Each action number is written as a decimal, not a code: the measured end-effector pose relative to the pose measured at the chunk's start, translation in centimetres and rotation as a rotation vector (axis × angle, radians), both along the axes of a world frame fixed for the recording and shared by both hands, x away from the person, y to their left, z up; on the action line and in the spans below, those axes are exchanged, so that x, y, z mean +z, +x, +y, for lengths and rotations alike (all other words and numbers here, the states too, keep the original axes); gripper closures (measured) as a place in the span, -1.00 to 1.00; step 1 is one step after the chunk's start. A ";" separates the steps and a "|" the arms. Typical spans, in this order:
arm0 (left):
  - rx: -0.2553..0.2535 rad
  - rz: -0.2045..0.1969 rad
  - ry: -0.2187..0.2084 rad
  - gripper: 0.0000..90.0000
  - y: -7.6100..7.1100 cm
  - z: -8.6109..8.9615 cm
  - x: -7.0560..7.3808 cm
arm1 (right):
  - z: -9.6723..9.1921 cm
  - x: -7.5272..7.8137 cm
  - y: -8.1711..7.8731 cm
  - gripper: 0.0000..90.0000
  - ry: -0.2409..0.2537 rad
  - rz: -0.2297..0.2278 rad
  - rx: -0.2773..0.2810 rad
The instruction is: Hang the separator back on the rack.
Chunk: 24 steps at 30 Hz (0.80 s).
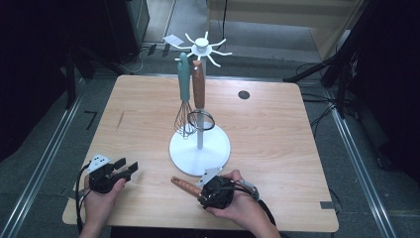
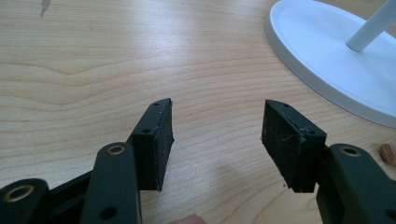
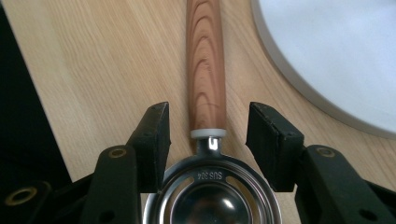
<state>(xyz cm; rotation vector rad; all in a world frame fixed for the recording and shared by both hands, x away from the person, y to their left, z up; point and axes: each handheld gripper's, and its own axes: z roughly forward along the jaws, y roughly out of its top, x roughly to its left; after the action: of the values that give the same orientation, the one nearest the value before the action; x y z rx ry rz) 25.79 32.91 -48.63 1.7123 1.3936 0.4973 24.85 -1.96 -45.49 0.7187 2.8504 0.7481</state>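
Beside stand base (image 3: 336, 56), right tongs (image 3: 208, 126) open, scoop (image 3: 205, 70) between

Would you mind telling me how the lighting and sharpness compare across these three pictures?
High view: the wooden table is evenly lit, its surroundings fall into darkness. Left gripper view: soft glare on the wood, the white stand base slightly blurred, the left gripper pads sharper. Right gripper view: the wooden-handled utensil is crisp, its steel ring shows bright reflections, the base looks washed out.
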 end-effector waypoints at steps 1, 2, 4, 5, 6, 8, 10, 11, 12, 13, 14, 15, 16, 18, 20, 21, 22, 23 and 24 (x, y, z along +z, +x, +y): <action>-0.002 -0.002 -0.001 -0.02 0.0 0.0 0.0 | 0.4 0.1 0.1 0.14 -0.023 0.007 0.010; -0.003 -0.004 -0.001 -0.02 0.0 0.0 0.0 | 0.8 0.3 0.3 0.17 -0.039 0.009 0.014; -0.005 -0.008 -0.001 -0.03 0.0 0.0 0.0 | 1.4 0.5 0.4 0.22 -0.054 0.014 0.012; -0.006 -0.011 -0.001 -0.04 -0.1 0.0 0.0 | 1.6 0.7 0.5 0.26 -0.077 0.022 0.019; -0.005 -0.013 -0.001 -0.06 -0.1 0.0 0.0 | 1.9 0.7 0.7 0.28 -0.110 0.029 0.027; -0.007 -0.012 0.001 -0.11 0.0 -0.1 0.0 | 2.3 0.8 0.8 0.33 -0.136 0.049 0.013; 0.002 -0.006 0.005 -0.22 0.0 -0.1 0.0 | 2.7 0.8 1.2 0.36 -0.142 0.083 0.003; 0.005 -0.006 0.008 -0.29 0.0 -0.1 0.0 | 2.9 0.8 1.3 0.39 -0.149 0.090 -0.005; 0.010 -0.009 0.012 -0.36 0.0 -0.2 0.0 | 3.1 0.8 1.3 0.40 -0.166 0.097 -0.012; 0.011 -0.015 0.023 -0.41 0.0 -0.3 0.0 | 3.3 0.7 1.4 0.40 -0.178 0.100 -0.007; 0.013 -0.016 0.029 -0.46 -0.1 -0.3 0.1 | 3.4 0.6 1.3 0.40 -0.189 0.106 0.002; 0.008 -0.018 0.038 -0.49 -0.1 -0.4 0.1 | 3.5 0.5 1.4 0.40 -0.190 0.106 0.004; 0.011 -0.021 0.044 -0.53 -0.1 -0.4 0.1 | 3.6 0.4 1.4 0.40 -0.198 0.106 0.004; 0.003 -0.018 0.054 -0.55 -0.1 -0.5 0.1 | 3.7 0.3 1.4 0.40 -0.207 0.104 0.003; 0.005 -0.016 0.058 -0.56 -0.1 -0.6 0.1 | 3.7 0.3 1.5 0.40 -0.219 0.104 0.008; 0.006 -0.015 0.057 -0.56 -0.1 -0.6 0.1 | 3.8 0.2 1.5 0.40 -0.223 0.107 0.004; 0.006 -0.015 0.058 -0.56 -0.1 -0.6 0.1 | 3.8 0.1 1.5 0.40 -0.235 0.099 0.002; 0.007 -0.015 0.059 -0.56 -0.1 -0.6 0.1 | 3.9 0.1 1.5 0.39 -0.245 0.096 0.000; 0.008 -0.015 0.059 -0.56 -0.1 -0.6 0.1 | 4.0 0.0 1.6 0.40 -0.248 0.111 -0.012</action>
<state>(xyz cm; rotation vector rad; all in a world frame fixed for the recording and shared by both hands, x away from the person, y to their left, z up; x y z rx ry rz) 25.70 32.33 -48.54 1.7472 1.3876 0.5590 26.45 2.05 -45.49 0.7607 2.9603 0.3533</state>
